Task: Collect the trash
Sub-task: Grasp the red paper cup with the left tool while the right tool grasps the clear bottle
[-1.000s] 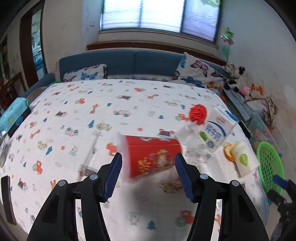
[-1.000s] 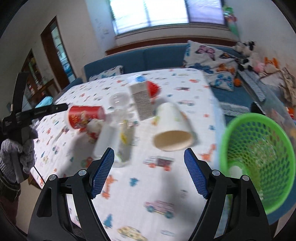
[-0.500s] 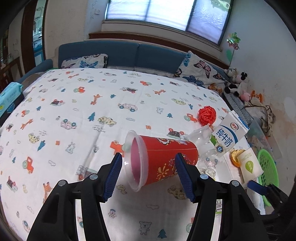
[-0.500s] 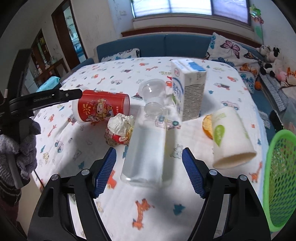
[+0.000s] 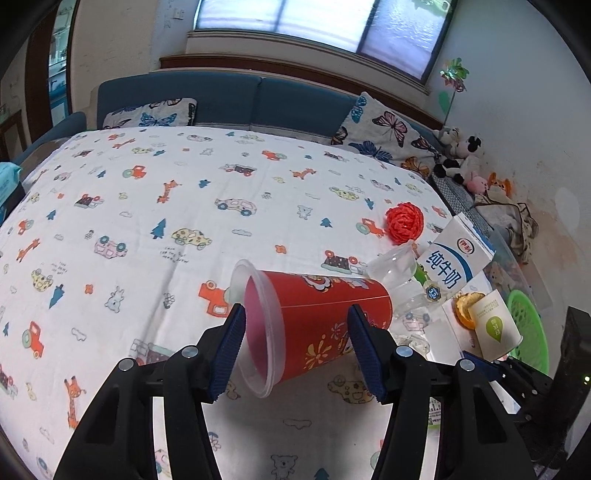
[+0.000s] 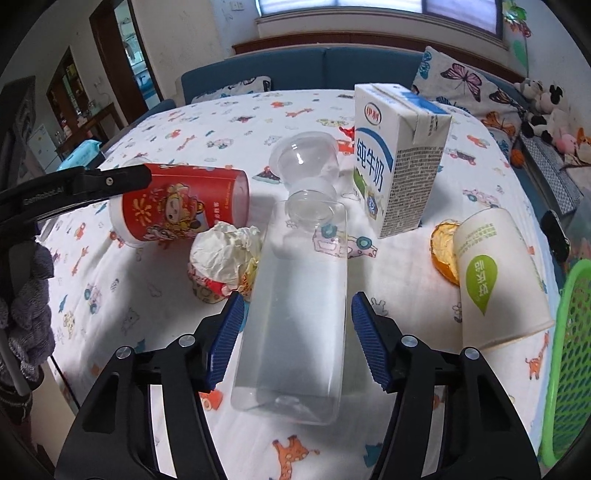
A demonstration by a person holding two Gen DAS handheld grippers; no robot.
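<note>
Both point steeply down: the left hand-held gripper (image 5: 295,347) half open, the right hand-held gripper (image 6: 297,334) closing.

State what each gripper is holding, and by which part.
Nothing yet. The left gripper straddles the red cup; the right gripper, closing, straddles the clear bottle.

Daylight from the window (image 5: 317,29) is blown out; both views are sharp, corners black, edges bent by the fisheye, soft shadows on the surface (image 6: 388,280).
</note>
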